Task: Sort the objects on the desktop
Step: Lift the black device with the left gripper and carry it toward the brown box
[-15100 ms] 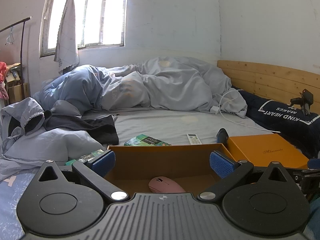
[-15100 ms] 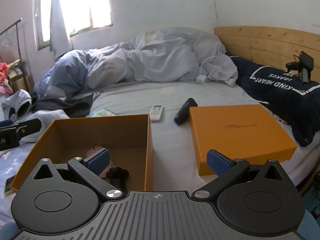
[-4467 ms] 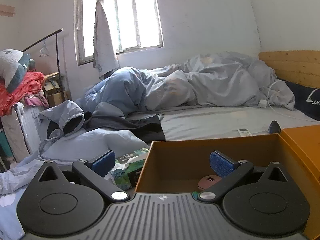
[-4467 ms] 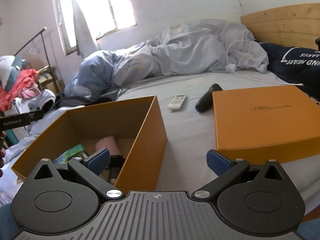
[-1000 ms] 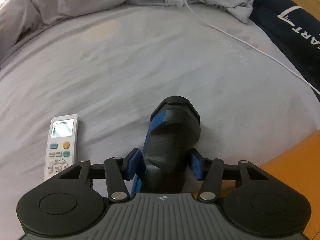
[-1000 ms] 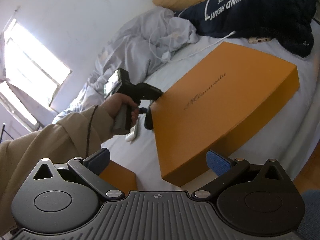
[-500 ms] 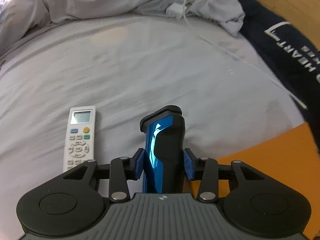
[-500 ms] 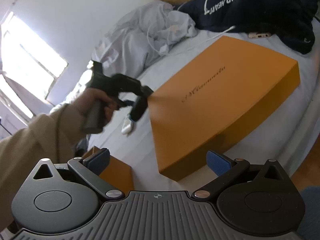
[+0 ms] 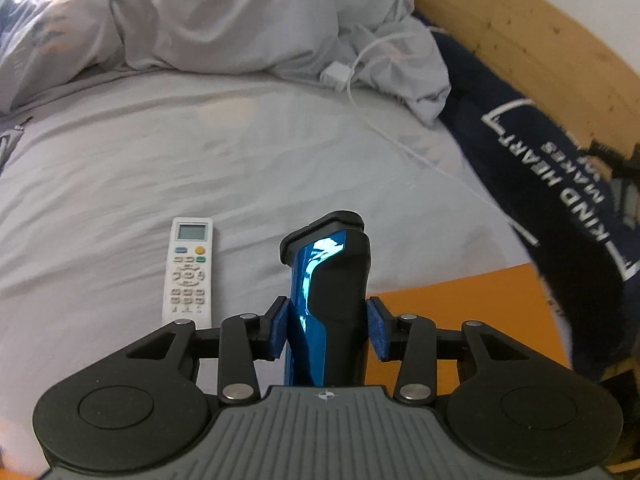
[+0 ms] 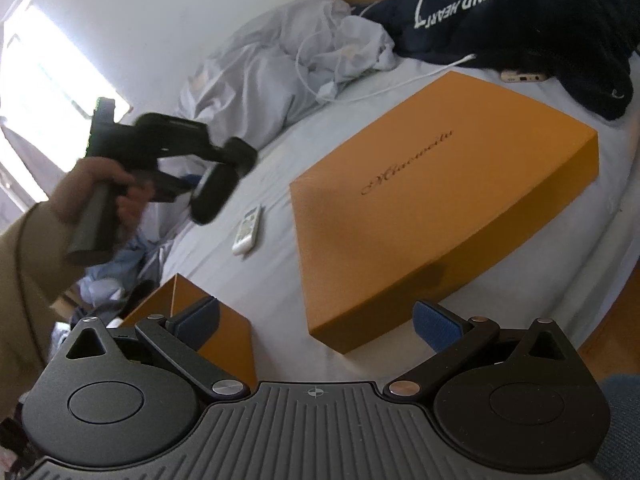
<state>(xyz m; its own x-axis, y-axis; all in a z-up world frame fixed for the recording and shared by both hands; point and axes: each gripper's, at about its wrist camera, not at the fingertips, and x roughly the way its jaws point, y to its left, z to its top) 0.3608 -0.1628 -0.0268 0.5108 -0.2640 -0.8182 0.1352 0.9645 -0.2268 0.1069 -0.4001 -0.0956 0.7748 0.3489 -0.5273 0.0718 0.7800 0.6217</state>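
Note:
My left gripper (image 9: 327, 326) is shut on a black and blue shaver (image 9: 328, 276) and holds it up above the bed. In the right wrist view the shaver (image 10: 212, 194) hangs in the air in the left gripper (image 10: 200, 184). A white remote (image 9: 189, 272) lies on the grey sheet left of it, also seen in the right wrist view (image 10: 248, 236). My right gripper (image 10: 316, 322) is open and empty, low over the bed between the open orange box (image 10: 224, 328) and the orange lid (image 10: 440, 200).
A crumpled grey duvet (image 9: 224, 20) fills the back of the bed. A white charger and cable (image 9: 348, 76) lie by it. A navy pillow (image 9: 560, 184) rests against the wooden headboard (image 9: 520, 32). A phone (image 10: 524, 77) lies by the pillow.
My left gripper has lifted the shaver off the sheet and higher above the bed. The right gripper has stayed open and shifted slightly.

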